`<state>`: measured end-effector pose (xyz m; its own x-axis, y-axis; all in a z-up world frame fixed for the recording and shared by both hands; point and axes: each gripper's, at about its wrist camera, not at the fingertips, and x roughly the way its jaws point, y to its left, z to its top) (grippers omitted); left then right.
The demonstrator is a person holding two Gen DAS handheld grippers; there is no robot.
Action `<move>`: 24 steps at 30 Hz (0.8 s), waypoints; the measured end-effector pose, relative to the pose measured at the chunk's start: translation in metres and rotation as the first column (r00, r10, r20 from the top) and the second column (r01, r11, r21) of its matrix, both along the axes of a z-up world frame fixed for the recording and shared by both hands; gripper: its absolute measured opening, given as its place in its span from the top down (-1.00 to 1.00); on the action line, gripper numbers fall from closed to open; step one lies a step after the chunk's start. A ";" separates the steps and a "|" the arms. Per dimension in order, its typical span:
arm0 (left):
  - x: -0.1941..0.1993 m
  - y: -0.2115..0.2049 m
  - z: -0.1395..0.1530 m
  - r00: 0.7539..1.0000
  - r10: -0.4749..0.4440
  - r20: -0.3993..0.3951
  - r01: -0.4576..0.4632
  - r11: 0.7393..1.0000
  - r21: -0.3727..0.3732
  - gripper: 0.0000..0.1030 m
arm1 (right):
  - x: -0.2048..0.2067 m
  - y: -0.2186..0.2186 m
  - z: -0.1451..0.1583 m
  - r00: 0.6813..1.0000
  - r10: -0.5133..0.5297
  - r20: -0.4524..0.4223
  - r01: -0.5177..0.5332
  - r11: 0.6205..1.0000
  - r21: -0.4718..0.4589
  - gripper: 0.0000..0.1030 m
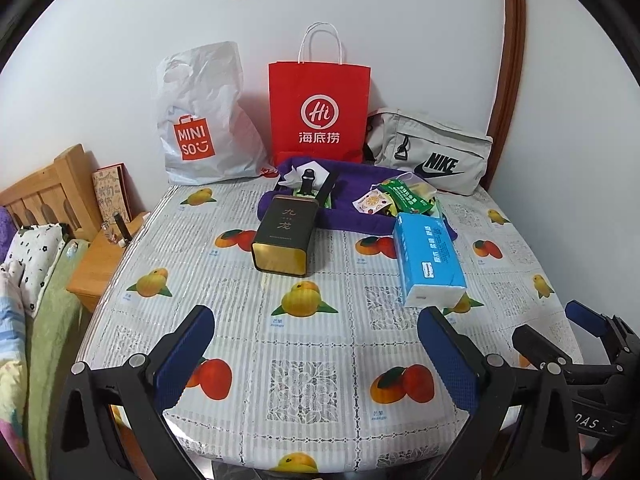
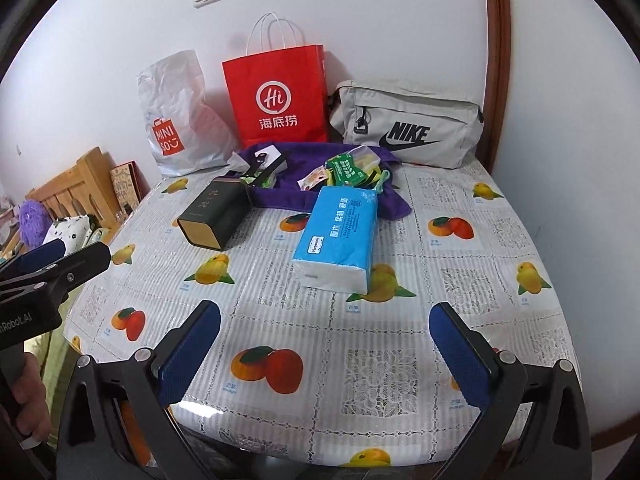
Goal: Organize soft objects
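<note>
A worktop (image 1: 320, 320) under a fruit-printed plastic cloth carries everything. Beyond its left edge stand a wooden headboard (image 1: 44, 192) and a low wooden bedside cabinet (image 1: 100, 264), with patterned bedding (image 1: 32, 264) beside them.

Along the far edge, against the white wall, three bags stand in a row. At the far left corner is a crumpled white Miniso bag (image 1: 200, 120). Next to it, upright, is a red paper bag (image 1: 318, 108) with white cord handles. Toward the far right corner a grey Nike pouch (image 1: 432, 152) leans on the wall.

Just in front of the red bag and the pouch a purple cloth (image 1: 352, 216) lies spread and rumpled. A dark tin (image 1: 284, 236) with a gold end lies on its side, its far end on the cloth's left part and its gold end pointing toward the near edge. Right of it, small green snack packets (image 1: 404, 196) are heaped on the cloth. A blue tissue pack (image 1: 428, 260) lies flat, its far end on the cloth's right part, its white end toward the near edge.

Over the near edge, the left tongs (image 1: 316, 356) hang with jaws spread as wide as they go, nothing between the blue pads. To their right, the right tongs (image 2: 325, 354) are likewise fully spread and empty, well short of the tissue pack. A hand (image 2: 28, 392) grips the handle of the left tongs.
</note>
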<state>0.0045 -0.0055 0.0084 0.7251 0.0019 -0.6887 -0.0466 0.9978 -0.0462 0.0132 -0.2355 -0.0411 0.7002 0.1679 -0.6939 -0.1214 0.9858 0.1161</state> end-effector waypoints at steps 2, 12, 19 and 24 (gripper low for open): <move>-0.001 0.000 0.000 1.000 -0.001 -0.001 0.001 1.000 0.002 -0.99 | -0.001 0.000 0.000 1.000 -0.003 0.001 0.003 1.000 0.003 -0.99; -0.002 0.000 -0.002 1.000 0.000 -0.001 0.000 1.000 0.004 -0.99 | -0.005 -0.001 0.001 1.000 -0.009 0.005 0.009 1.000 0.003 -0.99; -0.004 0.001 -0.002 1.000 0.003 -0.002 -0.003 1.000 0.001 -0.99 | -0.006 -0.001 0.001 1.000 -0.009 0.004 0.009 1.000 -0.002 -0.99; -0.004 0.002 -0.003 1.000 0.003 -0.004 -0.003 1.000 0.002 -0.99 | -0.006 0.001 0.001 1.000 -0.004 0.002 0.004 1.000 -0.004 -0.99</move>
<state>0.0005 -0.0032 0.0057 0.7220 0.0051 -0.6919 -0.0496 0.9978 -0.0444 0.0071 -0.2347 -0.0402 0.7020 0.1622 -0.6935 -0.1174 0.9868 0.1120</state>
